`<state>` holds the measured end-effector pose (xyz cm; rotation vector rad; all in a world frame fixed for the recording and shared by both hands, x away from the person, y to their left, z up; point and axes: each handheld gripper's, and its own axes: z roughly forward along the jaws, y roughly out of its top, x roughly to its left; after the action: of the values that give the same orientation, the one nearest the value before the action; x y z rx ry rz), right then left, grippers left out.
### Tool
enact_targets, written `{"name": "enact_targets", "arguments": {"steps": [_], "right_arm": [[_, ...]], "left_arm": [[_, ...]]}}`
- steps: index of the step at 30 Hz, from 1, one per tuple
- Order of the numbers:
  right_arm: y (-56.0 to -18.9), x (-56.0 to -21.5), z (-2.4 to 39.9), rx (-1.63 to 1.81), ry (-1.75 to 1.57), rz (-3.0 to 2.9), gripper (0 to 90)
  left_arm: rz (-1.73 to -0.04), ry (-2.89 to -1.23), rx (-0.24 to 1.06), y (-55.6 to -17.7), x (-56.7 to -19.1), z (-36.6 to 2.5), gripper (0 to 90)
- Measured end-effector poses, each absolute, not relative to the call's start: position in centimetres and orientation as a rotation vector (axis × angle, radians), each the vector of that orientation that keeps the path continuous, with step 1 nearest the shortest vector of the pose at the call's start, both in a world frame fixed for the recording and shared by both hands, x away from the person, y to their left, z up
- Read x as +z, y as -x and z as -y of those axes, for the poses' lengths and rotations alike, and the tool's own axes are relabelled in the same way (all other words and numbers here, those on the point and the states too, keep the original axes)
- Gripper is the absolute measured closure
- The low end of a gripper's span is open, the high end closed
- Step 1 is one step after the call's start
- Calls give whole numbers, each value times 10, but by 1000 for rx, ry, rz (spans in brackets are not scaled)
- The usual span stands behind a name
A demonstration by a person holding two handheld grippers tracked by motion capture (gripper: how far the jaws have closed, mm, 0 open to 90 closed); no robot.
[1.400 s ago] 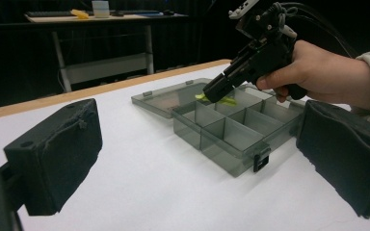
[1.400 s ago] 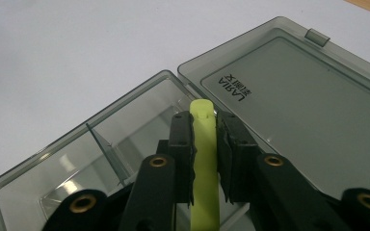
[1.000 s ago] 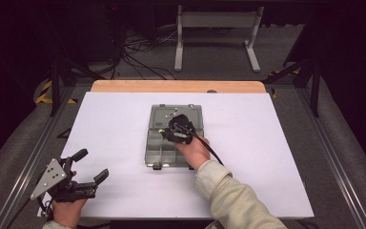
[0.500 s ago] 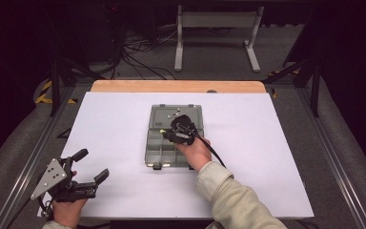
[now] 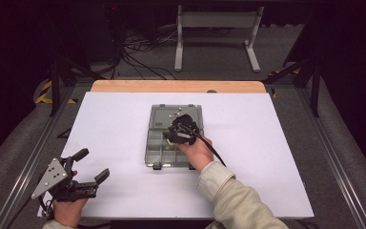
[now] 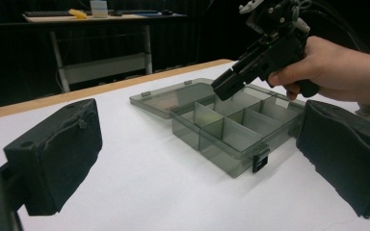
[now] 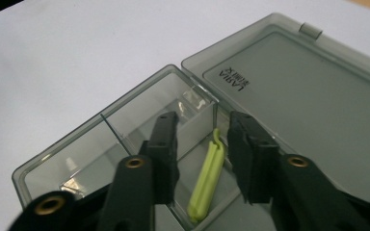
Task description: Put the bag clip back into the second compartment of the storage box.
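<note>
White worktop (image 5: pixel 276 157) is carrying a grey translucent compartment box (image 5: pixel 159 155) near its centre, lid (image 5: pixel 164 114) lying flat open toward twelve o'clock. The right gripper (image 7: pixel 202 126) is hanging over the box with its jaws spread on either side of a lime-green clip (image 7: pixel 206 180), which is lying in a compartment just beside the hinge; nothing is being pinched. At about seven o'clock the left gripper (image 5: pixel 91 164) is waiting near the worktop's edge, jaws spread wide and empty, well apart from the box. Judging by this, the box is already open and the clip is sitting inside; whether it is being picked out or has just been dropped I cannot tell. Raised lettering on the lid is appearing upside down and mirrored, too unclear to read.
</note>
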<state>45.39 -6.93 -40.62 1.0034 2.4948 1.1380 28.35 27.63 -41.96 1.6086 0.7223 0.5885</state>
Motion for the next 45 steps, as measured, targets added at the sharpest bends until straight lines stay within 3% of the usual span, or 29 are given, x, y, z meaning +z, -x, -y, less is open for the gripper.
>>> {"name": "enact_targets", "arguments": {"steps": [2, 3, 6, 14, 31, 45], "right_arm": [[-453, -404, 70, 1139, -984, -2490, 587], [-451, -398, 72, 1143, -952, -2483, 495], [-448, -389, 76, 1162, -929, -2468, 390], [-437, -367, 89, 1260, -883, -2453, 259], [-415, -346, 104, 1341, -773, -2464, 144], [-387, -335, 153, 1429, -697, -2369, 44]], "left_arm": [[-723, -1609, 588, -284, -420, -276, 27], [-723, -1608, 587, -284, -420, -276, 27], [-718, -1607, 587, -285, -420, -276, 27], [-721, -1602, 587, -285, -420, -275, 26], [-724, -1608, 587, -283, -420, -277, 27], [-737, -1598, 603, -279, -419, -280, 26]]}}
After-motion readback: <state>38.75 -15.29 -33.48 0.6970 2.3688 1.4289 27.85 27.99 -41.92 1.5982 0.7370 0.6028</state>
